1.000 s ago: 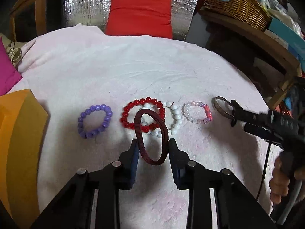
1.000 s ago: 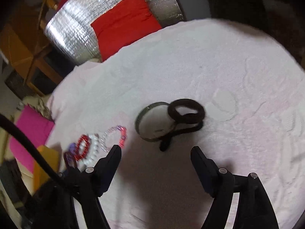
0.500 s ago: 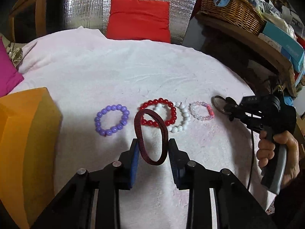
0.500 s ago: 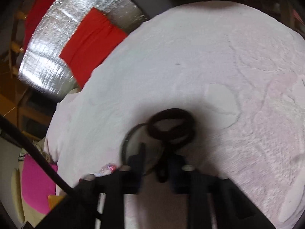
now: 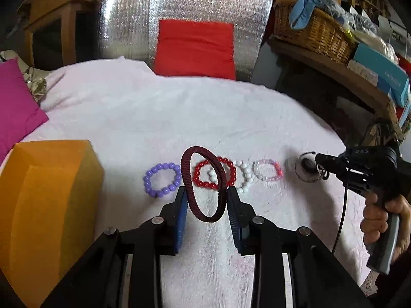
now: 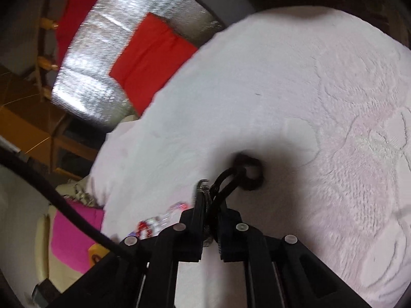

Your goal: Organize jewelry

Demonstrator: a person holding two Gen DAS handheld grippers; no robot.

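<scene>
Wide bare blanket (image 5: 159, 113) beyond the bead bracelets (image 5: 213, 174); orange block (image 5: 48, 205) walls the left.

Pale pink textured bedspread (image 5: 154, 118), bearing 4 beaded bracelets in a row: purple (image 5: 161, 179), red (image 5: 205, 173), white (image 5: 244, 177), pink-and-clear (image 5: 268, 170).

Two close wrist fisheyes — angled down, sharing the white bedspread (image 5: 205, 118).

maroon ribbed band (image 5: 204, 184): upright, held off the bed
purple bead bracelet (image 5: 161, 179): flat, at 9 o'clock of the row
red bead bracelet (image 5: 215, 173): flat, overlapping white bead bracelet (image 5: 244, 177)
pink-clear bracelet (image 5: 267, 170): flat, at 3 o'clock
dark hair tie (image 6: 248, 175): gripped alongside a thin ring (image 5: 307, 168)
</scene>
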